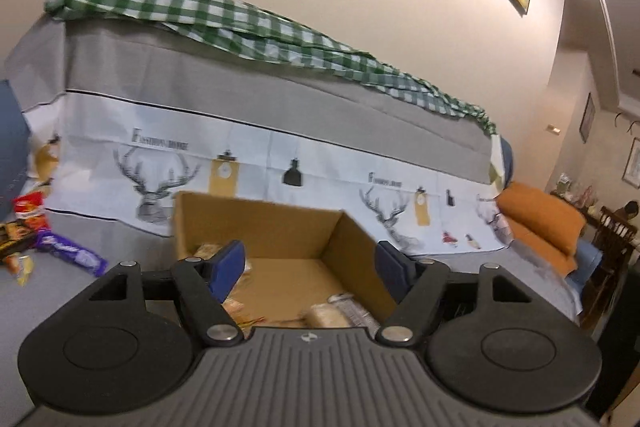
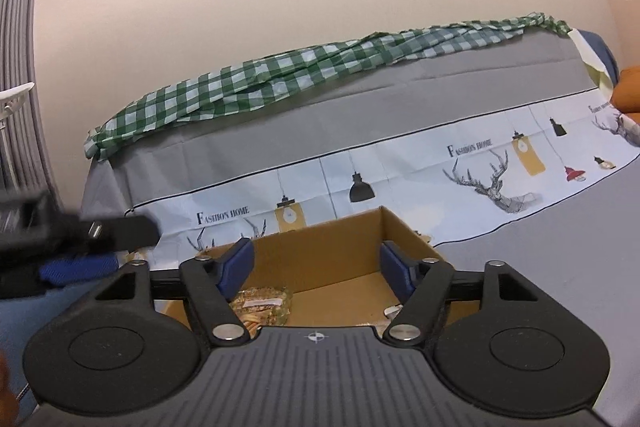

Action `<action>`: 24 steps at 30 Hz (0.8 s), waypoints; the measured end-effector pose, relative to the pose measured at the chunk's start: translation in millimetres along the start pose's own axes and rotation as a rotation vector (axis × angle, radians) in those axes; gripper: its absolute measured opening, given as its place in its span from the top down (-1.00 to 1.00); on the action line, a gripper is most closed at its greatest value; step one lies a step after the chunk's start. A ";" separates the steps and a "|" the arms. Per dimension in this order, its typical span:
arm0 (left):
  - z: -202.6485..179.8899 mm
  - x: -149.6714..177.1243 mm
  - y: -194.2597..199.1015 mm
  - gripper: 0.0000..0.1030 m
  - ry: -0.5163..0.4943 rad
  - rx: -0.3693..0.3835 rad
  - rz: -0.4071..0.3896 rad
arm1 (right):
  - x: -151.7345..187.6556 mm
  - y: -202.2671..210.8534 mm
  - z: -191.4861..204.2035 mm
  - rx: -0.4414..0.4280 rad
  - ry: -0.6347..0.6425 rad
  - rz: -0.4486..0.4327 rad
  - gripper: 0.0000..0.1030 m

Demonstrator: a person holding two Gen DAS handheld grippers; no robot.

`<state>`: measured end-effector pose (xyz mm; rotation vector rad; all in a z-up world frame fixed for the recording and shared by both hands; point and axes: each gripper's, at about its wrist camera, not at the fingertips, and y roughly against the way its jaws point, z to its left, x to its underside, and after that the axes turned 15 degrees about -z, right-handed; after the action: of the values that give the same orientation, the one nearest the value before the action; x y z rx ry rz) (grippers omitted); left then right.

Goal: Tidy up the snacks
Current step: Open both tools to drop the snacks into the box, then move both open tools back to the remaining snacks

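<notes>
Both grippers sit over the open cardboard box (image 1: 280, 227), pointing slightly down into it. Left gripper (image 1: 310, 269): jaws spread wide, nothing between the blue pads (image 1: 228, 269), no contact with anything. Past its jaws is the box's bare floor; a pale wrapped snack (image 1: 326, 315) lies below and just right of centre between the jaws, and more clear-wrapped snacks (image 1: 208, 251) sit behind the left pad in the box's left corner. Well left of the left jaw, outside the box on the grey cover (image 1: 60, 291), is a loose pile: purple chocolate bar (image 1: 72, 253), red packet (image 1: 29, 206), dark and orange wrappers (image 1: 14, 233). Right gripper (image 2: 318, 269): jaws also wide apart, empty, pads clear of the box walls. Just below its left pad lies a clear bag of golden biscuits (image 2: 262, 303) on the box floor (image 2: 340, 291); a small pale item, too hidden to identify, is at the base of the right finger. The other gripper shows blurred at the far left of the right wrist view. Behind the box: printed deer-and-lamp sheet (image 2: 400, 167), green checked cloth (image 2: 280, 75) on top.
</notes>
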<state>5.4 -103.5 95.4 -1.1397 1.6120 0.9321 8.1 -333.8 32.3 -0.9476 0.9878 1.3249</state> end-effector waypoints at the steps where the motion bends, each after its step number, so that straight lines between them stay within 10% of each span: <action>1: 2.7 2.7 7.2 -0.48 -0.014 -0.004 -0.007 | 0.5 0.0 1.1 -0.004 0.004 0.004 -0.40; 5: 21.7 14.4 37.7 -0.44 -0.037 -0.015 0.002 | 1.8 1.5 6.6 -0.025 0.032 0.015 -0.40; 11: 67.6 24.0 64.3 0.31 -0.050 -0.080 0.066 | 1.5 6.5 13.9 -0.030 0.069 0.018 -0.40; 24: 146.8 30.9 56.3 0.39 -0.027 -0.208 0.058 | 4.8 9.9 33.7 -0.036 0.168 0.040 -0.39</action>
<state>-15.7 40.1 27.6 -1.2199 1.5606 1.1699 -0.8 -300.0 38.4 -1.0850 1.1187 1.3157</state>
